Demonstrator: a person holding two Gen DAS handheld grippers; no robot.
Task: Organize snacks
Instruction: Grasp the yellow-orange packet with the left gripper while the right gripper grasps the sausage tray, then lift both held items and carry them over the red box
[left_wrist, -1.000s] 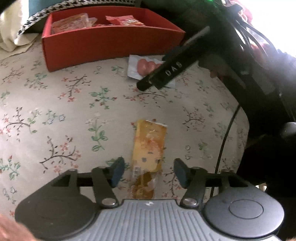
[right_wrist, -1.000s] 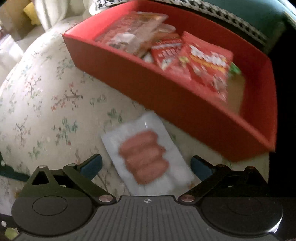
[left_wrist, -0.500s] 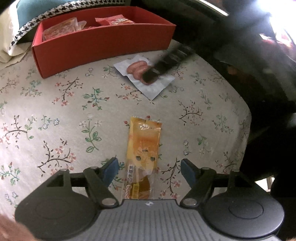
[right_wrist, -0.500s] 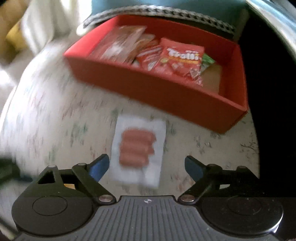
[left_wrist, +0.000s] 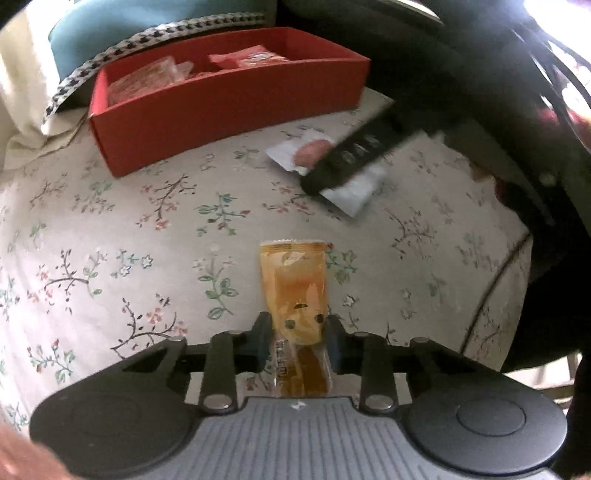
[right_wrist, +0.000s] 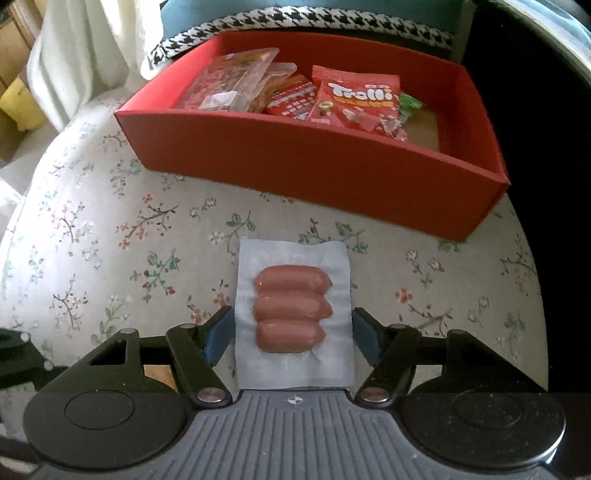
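Left gripper (left_wrist: 297, 334) pinching orange plastic snack stick packet (left_wrist: 293, 291) on floral-cloth table (left_wrist: 147, 240); right gripper (right_wrist: 293, 334) fingers just closing, not yet touching clear vacuum-packed sausage pack (right_wrist: 293, 310) between them; red cardboard box (right_wrist: 314, 162) beyond.

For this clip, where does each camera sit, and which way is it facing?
Left wrist: on the left tongs, angled down at the floral cloth; tongs shut on the orange snack packet, right tongs ahead over the sausage pack.
Right wrist: on the right tongs, angled down; fingers have just been closing beside the sausage pack, not yet pressing.
Shared: sausage pack, cloth, red box at the far edge.
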